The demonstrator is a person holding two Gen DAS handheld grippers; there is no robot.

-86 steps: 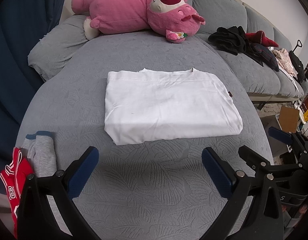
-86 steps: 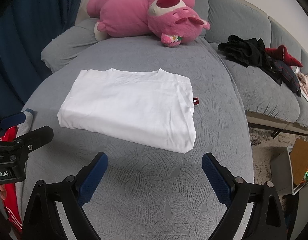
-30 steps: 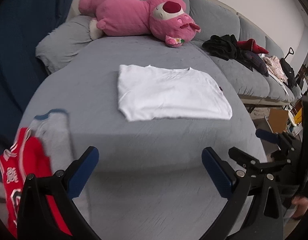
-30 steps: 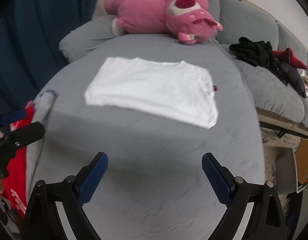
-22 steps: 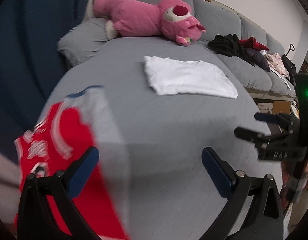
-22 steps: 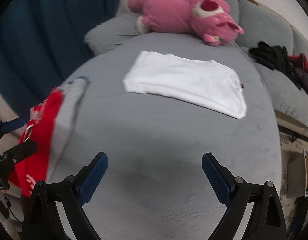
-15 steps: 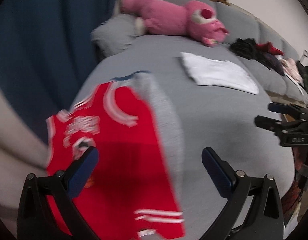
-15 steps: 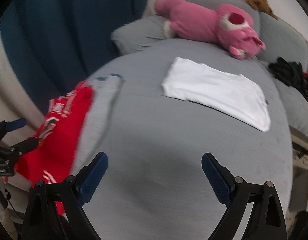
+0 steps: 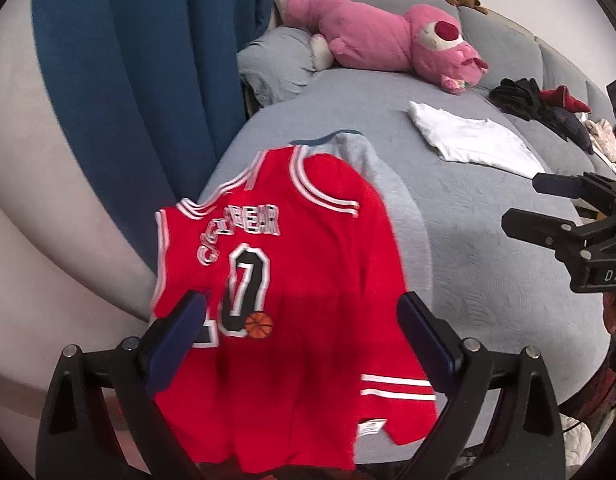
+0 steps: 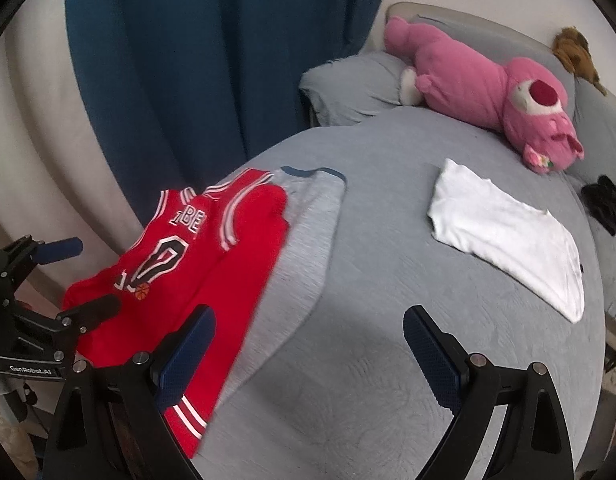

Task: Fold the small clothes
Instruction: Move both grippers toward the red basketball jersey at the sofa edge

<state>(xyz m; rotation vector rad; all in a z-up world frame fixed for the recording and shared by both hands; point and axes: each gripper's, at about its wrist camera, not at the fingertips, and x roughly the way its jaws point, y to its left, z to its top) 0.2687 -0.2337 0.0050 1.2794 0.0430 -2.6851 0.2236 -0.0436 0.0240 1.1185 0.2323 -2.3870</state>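
A red basketball jersey [image 9: 308, 280] [image 10: 212, 264] with white trim and a number lies spread at the left edge of the grey sofa seat, on top of a grey garment [image 9: 387, 184] [image 10: 311, 216]. My left gripper [image 9: 304, 340] hovers open just over the jersey's lower half. My right gripper [image 10: 308, 356] stands open over the seat, to the right of the jersey. A folded white T-shirt [image 9: 471, 142] [image 10: 507, 232] lies farther back on the seat, away from both grippers.
A large pink plush toy [image 9: 387, 44] [image 10: 487, 88] lies along the sofa back. Dark clothes [image 9: 539, 104] [image 10: 607, 204] are piled on the sofa at the right. A blue curtain [image 9: 140, 80] [image 10: 212, 60] hangs at the left, past the seat edge.
Both grippers have swung left, away from the folded white T-shirt and toward the red jersey at the seat's left edge. Both stay open and hold nothing.
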